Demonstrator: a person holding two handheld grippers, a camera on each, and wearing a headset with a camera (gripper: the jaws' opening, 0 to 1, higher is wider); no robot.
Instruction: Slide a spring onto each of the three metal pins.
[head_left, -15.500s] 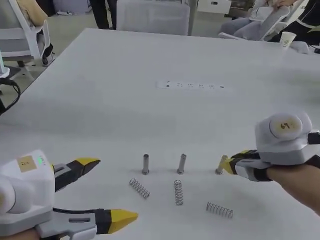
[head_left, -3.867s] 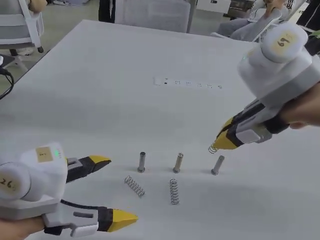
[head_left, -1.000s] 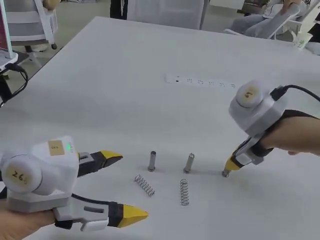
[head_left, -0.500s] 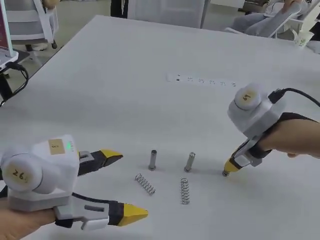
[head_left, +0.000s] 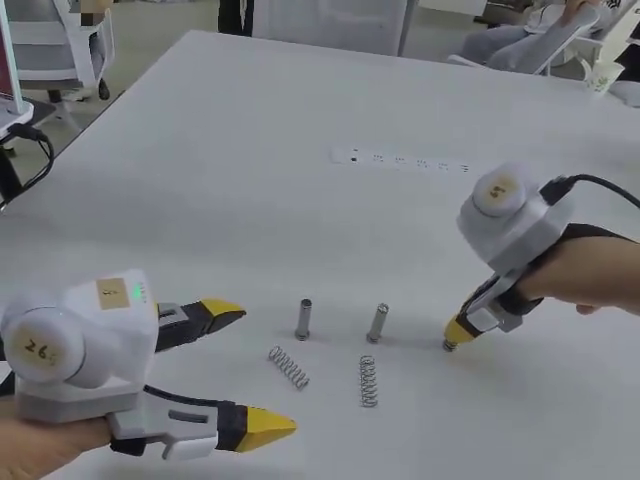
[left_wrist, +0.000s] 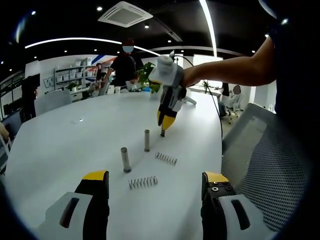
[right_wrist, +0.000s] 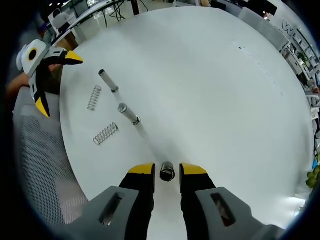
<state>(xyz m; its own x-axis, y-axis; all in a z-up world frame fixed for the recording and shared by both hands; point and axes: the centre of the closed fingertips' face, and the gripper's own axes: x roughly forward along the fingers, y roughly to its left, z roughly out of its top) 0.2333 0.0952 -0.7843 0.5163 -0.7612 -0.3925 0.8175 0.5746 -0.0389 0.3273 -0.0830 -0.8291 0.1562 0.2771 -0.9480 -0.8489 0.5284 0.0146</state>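
First of the three is the one in hand here. The right tongs (head_left: 457, 333) are tipped down at the lower right of the head view, right over the end pin (right_wrist: 167, 172). In the right gripper view that pin sits between the two yellow tips. The jaws are narrow and straddle the pin top, but I honestly can't tell whether they pinch it or just sit either side of it.

In the left gripper view you can make out the first spring (left_wrist: 162, 132) as a bit of coil just under those tips. My guess is it's on that pin, or partway down it.

The left pin (head_left: 304, 319) and the middle pin (head_left: 378, 323) stand bare and upright in the lower middle of the head view. One spring (head_left: 288, 367) lies just below the left pin and another spring (head_left: 368, 381) just below the middle pin, both flat on the surface (head_left: 300, 150).

The left tongs (head_left: 265, 371) sit at the lower left, spread wide, holding nothing.

Next move, as I read it: lift the right tongs straight up off the end pin so it doesn't tip. Then grab a loose spring near one end, leaving the other end free to thread over a pin top. Those pins look like they'd topple easily, so go gently.
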